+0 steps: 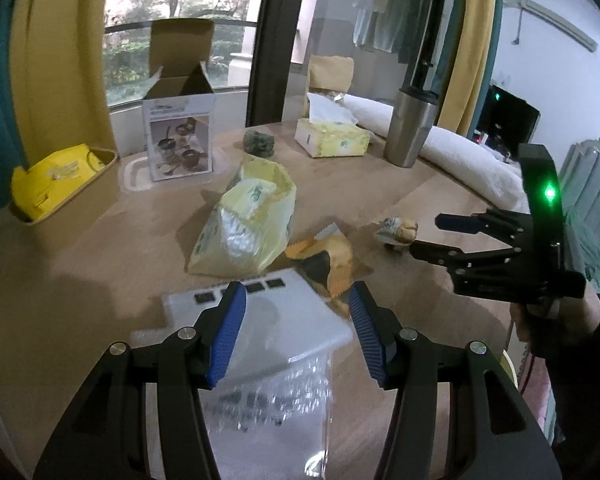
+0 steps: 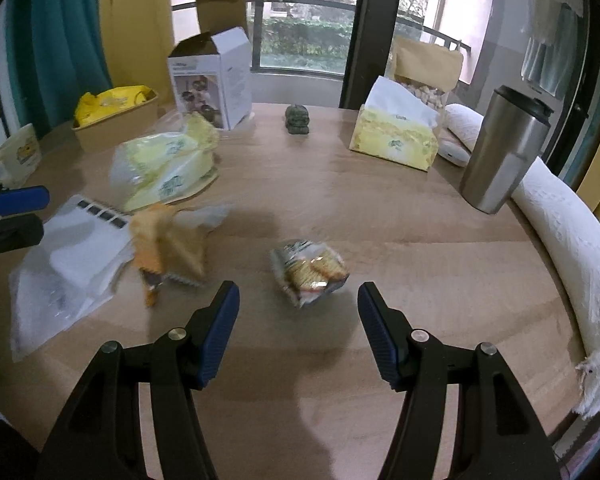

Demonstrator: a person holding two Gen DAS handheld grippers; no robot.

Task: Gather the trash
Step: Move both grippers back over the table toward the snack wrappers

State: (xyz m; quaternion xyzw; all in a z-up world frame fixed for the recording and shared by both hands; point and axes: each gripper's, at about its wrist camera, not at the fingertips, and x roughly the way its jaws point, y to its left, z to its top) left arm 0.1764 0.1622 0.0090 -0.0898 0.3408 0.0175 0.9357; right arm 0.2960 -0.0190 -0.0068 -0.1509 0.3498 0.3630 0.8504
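My left gripper (image 1: pixel 296 300) is open above a white flat packet in a clear plastic bag (image 1: pixel 268 344), which also shows in the right wrist view (image 2: pixel 64 264). An orange snack wrapper (image 1: pixel 328 260) lies just beyond it and shows in the right wrist view (image 2: pixel 168 248). A crumpled yellow plastic bag (image 1: pixel 248 224) lies further back and shows in the right wrist view (image 2: pixel 168 160). My right gripper (image 2: pixel 296 304) is open, just short of a small cracker packet (image 2: pixel 308 272). The left wrist view shows that gripper (image 1: pixel 424 236) beside the cracker packet (image 1: pixel 396 230).
On the round wooden table (image 2: pixel 340 208) stand an open white carton (image 1: pixel 180 140), a tissue box (image 2: pixel 396 136), a steel tumbler (image 2: pixel 500 152), a small green figure (image 2: pixel 297 120) and a brown tray with a yellow bag (image 1: pixel 60 184). A white towel (image 2: pixel 560 240) lies along the right edge.
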